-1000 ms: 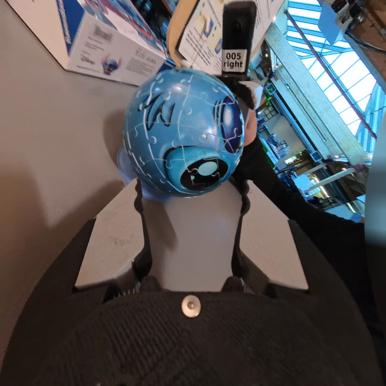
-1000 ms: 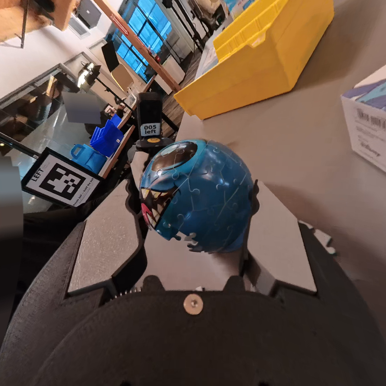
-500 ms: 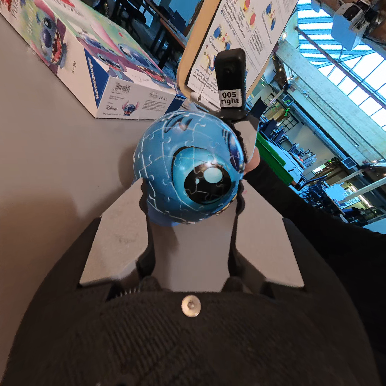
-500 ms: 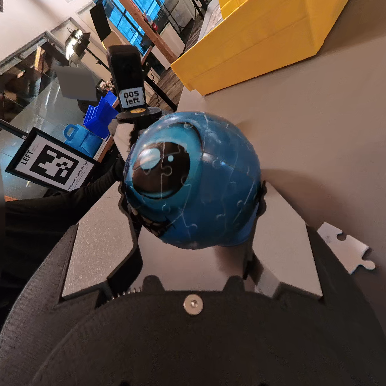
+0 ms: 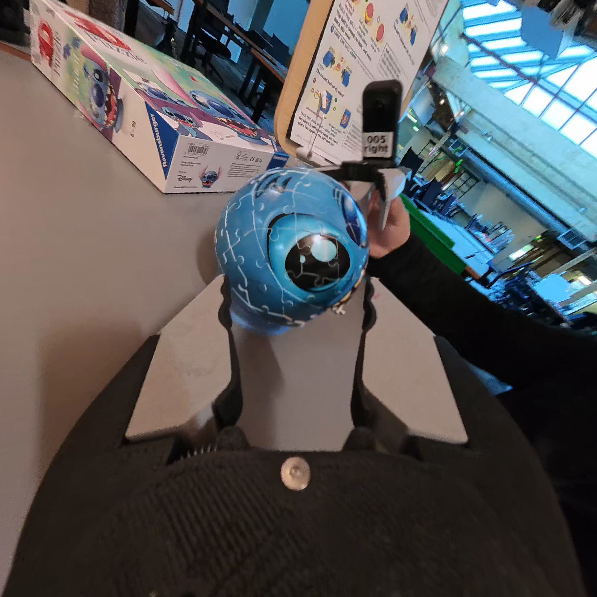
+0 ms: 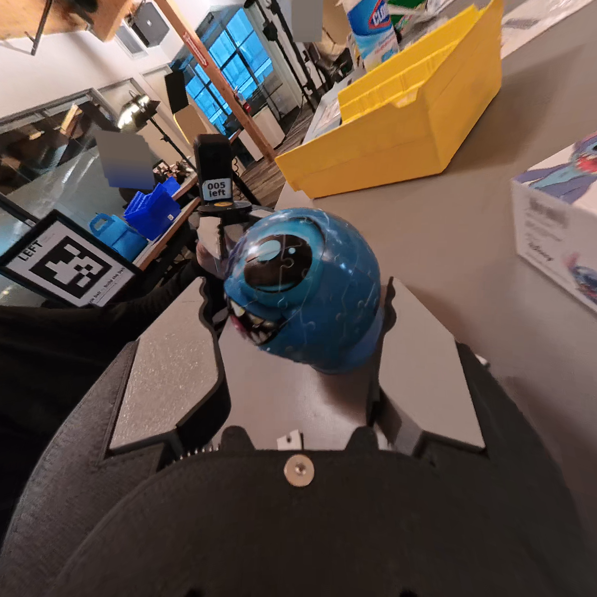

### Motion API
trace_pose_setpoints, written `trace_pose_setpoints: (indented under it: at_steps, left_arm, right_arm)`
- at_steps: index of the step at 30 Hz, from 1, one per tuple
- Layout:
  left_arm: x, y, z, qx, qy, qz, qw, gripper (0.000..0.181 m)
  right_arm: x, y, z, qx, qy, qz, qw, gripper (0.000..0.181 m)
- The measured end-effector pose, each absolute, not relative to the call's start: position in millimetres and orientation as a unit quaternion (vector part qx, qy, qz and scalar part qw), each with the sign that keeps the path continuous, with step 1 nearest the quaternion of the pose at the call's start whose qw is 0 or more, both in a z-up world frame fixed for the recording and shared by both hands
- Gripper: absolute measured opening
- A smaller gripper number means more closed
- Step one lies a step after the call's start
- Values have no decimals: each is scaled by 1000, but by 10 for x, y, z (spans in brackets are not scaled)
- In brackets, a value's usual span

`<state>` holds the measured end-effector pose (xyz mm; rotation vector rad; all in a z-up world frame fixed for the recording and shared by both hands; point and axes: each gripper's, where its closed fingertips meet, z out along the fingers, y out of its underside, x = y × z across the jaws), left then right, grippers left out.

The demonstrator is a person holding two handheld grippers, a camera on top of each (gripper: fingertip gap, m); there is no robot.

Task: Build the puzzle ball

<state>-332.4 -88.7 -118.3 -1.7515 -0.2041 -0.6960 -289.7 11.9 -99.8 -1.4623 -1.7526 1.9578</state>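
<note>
- One yellow bin (image 6: 403, 129) at the far edge of the desk (image 5: 80, 258), open on top; inside hidden by its wall.
- One white-and-blue canister (image 6: 371, 32) rising behind the bin's far rim; in the bin or behind it, impossible to tell.
- One puzzle box (image 5: 145, 113), flat on the desk and closed, at the far left in the left wrist view; contents not visible.
- A few blue bins (image 6: 151, 206) stacked on another table beyond the desk edge; exact count unclear.
- One puzzle ball (image 5: 290, 252), blue with a big dark eye and a toothed mouth, tilted, its light-blue foot pointing sideways; above the middle of the desk, between the two tools.
- Two grippers in all, facing each other across the ball.
- Left gripper (image 5: 295, 284): tongs spread to the ball's width and pressed on both its sides, so clamped on the puzzle ball.
- Right gripper (image 6: 297, 284): tongs apart around the ball, one finger (image 6: 389, 303) against the foot, a narrow gap at the other; real clamping or not, impossible to tell.
- One small white piece (image 6: 289, 441) on the desk, just under the right gripper's base.
- One framed marker card (image 6: 64, 261) standing at the desk's left edge.
- One instruction board (image 5: 355, 64) upright behind the ball, near the box.
</note>
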Motion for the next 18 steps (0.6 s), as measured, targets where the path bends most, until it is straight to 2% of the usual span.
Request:
trace_pose_setpoints:
  at_steps: [5, 10, 15, 18]
  left_arm:
    - [-3073, -1255, -1318, -810, 22, -191, 555, 75]
    - [-2585, -1302, -1676, -855, 125, -86, 496, 66]
    - [-2190, -1059, -1844, -870, 170, -60, 459, 58]
    - [-2117, -890, -1874, -878, 163, -50, 447, 54]
  right_arm:
    - [-2400, 153, -1109, -471, -643, 588, 137, 83]
    - [-2005, 100, -1739, -495, -726, 448, 163, 72]
    - [-1958, 17, -2050, -496, -768, 375, 151, 66]
    - [-1955, -20, -2073, -484, -777, 373, 152, 46]
